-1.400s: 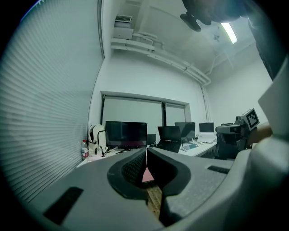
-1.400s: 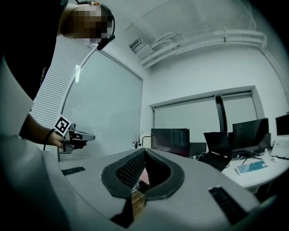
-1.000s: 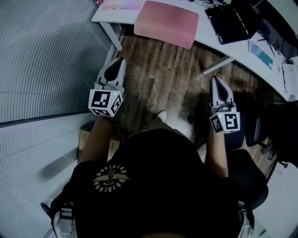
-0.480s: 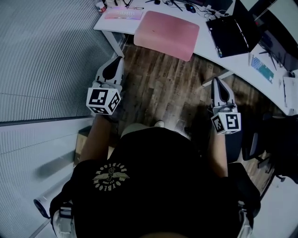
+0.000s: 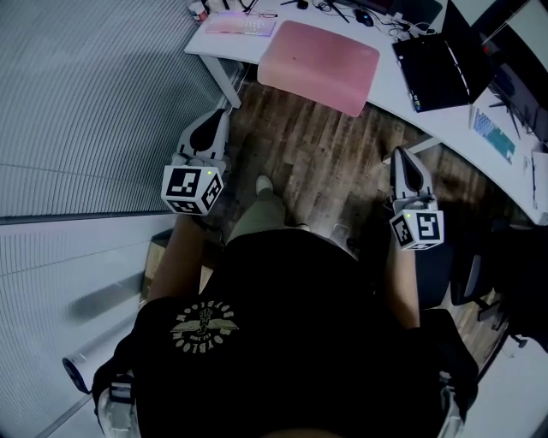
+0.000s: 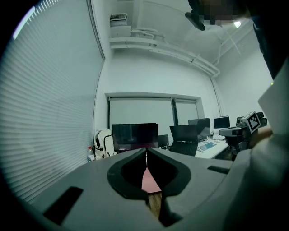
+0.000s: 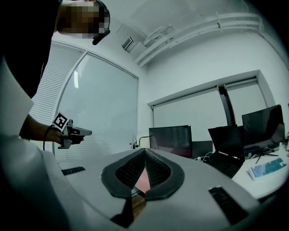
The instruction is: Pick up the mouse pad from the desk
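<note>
I hold both tools out level ahead of me, one at each side of my body, because I stand short of the surface and nothing is within reach. The left tool (image 5: 219, 115) has its jaws pressed together tip to tip with nothing between them. The right tool (image 5: 399, 154) is the same: closed and empty. The pink mouse pad (image 5: 318, 53) lies flat on the white surface (image 5: 387, 85), ahead of both tools and between their lines of aim, well apart from either tip. Its near edge appears to hang a little past the surface's front edge, which I judge would give a jaw room to slide under. In each tool's own view the pad shows only as a pink sliver through the small gap behind the closed tips. Ahead of the right tool an open laptop (image 5: 438, 68) sits just beside the pad, and ahead of the left tool a keyboard (image 5: 244, 26) lies near the pad's far corner. Wooden floor (image 5: 325, 162) lies below both tools. I judge this as the approach — the jaws must open before any grasp.
</note>
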A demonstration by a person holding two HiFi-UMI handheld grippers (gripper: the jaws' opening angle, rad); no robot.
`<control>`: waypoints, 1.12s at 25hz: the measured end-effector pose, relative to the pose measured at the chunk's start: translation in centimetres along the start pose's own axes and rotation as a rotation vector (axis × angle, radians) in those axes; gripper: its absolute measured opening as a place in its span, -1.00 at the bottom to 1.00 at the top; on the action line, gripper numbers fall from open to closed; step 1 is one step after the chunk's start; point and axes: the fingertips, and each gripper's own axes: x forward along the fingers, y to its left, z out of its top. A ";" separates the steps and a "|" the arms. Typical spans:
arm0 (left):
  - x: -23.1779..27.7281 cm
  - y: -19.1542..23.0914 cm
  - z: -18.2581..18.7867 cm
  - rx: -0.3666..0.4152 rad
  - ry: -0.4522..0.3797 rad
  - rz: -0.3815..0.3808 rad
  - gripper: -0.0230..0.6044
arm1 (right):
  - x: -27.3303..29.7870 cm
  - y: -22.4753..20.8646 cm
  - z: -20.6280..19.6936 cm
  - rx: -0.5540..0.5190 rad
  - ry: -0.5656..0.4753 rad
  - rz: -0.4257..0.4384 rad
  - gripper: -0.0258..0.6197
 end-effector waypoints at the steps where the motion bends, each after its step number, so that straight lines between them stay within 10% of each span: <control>1: 0.2 0.2 -0.1 -0.001 0.002 -0.004 -0.89 | 0.2 0.1 -0.1 -0.002 0.003 0.000 -0.93; 28: 15.7 6.4 -3.9 -0.078 0.068 -0.171 -0.89 | 13.3 -3.1 -2.9 0.011 0.102 -0.069 -0.93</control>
